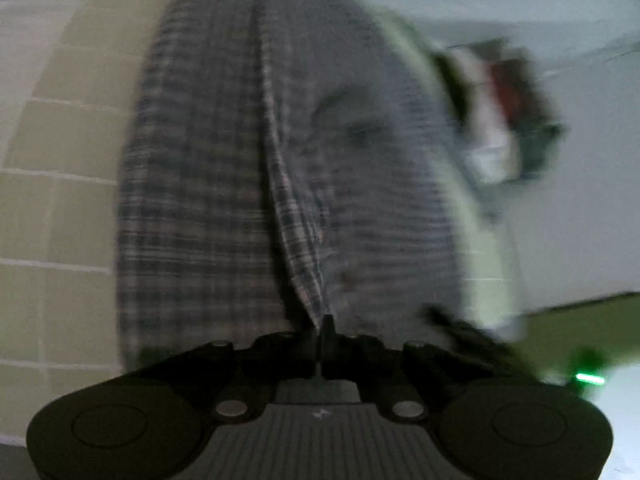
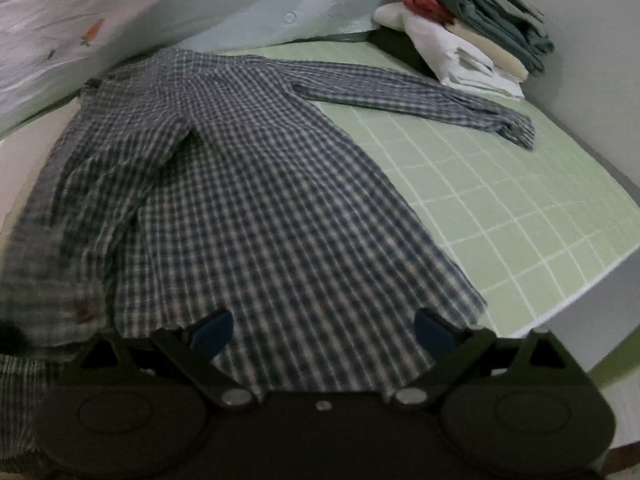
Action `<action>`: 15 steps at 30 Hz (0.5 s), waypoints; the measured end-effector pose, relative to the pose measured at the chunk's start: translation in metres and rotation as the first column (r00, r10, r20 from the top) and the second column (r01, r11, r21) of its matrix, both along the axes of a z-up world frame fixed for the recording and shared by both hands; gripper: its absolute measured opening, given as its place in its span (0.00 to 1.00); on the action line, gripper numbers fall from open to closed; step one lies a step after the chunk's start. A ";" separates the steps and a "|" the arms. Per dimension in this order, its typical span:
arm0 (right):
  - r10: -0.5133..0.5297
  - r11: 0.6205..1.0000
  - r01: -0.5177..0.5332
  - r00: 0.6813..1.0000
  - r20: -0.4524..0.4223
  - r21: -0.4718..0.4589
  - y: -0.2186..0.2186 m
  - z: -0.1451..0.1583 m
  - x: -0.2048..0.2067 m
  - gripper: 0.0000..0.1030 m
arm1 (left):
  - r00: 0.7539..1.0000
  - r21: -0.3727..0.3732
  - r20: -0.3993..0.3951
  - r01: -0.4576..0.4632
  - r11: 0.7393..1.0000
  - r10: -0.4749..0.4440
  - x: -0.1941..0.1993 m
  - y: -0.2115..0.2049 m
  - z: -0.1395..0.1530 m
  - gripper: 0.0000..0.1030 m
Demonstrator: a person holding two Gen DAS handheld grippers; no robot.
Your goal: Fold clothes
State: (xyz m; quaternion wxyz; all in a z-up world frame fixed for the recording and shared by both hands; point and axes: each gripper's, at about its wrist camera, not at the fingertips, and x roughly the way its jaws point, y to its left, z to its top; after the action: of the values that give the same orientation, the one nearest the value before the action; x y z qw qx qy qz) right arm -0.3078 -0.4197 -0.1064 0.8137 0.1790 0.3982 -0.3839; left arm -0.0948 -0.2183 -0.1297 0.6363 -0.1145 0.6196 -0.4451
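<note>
— Left wrist view?
— The left gripper (image 1: 323, 334) is pinched tight on a fold of the checked shirt (image 1: 256, 168).
— Right wrist view?
— The right gripper (image 2: 323, 330) is spread wide over the shirt's hem, the shirt lying on the green grid mat (image 2: 500, 200).

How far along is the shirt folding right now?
Done: a stack of folded clothes sits at the far corner of the green gridded mat. In hand: the plaid shirt lies spread out, its left side folded over, one sleeve stretched out. The left gripper is shut on the shirt's fabric; the right gripper is open at the hem. Left: nearly all of this shirt's folds.
</note>
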 end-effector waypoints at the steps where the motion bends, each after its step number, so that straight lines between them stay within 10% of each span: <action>1: -0.006 1.000 0.006 1.000 -0.005 0.004 0.001 -0.001 0.002 0.95 | 1.000 -0.021 -0.018 0.015 1.000 -0.016 0.001 0.003 0.002 0.01; 9: 0.035 0.999 -0.034 0.997 -0.061 0.022 0.009 -0.009 0.027 0.95 | 1.000 0.167 0.006 -0.009 0.986 0.008 0.007 0.023 -0.023 0.12; 15: 0.102 0.995 -0.103 0.991 -0.088 -0.005 0.013 -0.004 0.040 0.95 | 0.995 0.130 0.102 0.001 0.991 -0.014 0.003 0.012 -0.002 0.67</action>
State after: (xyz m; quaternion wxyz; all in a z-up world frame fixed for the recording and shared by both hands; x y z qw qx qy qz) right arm -0.2682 -0.4070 -0.1099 0.8149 0.1377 0.4403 -0.3508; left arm -0.0916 -0.2064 -0.1312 0.6717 -0.0475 0.6142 -0.4114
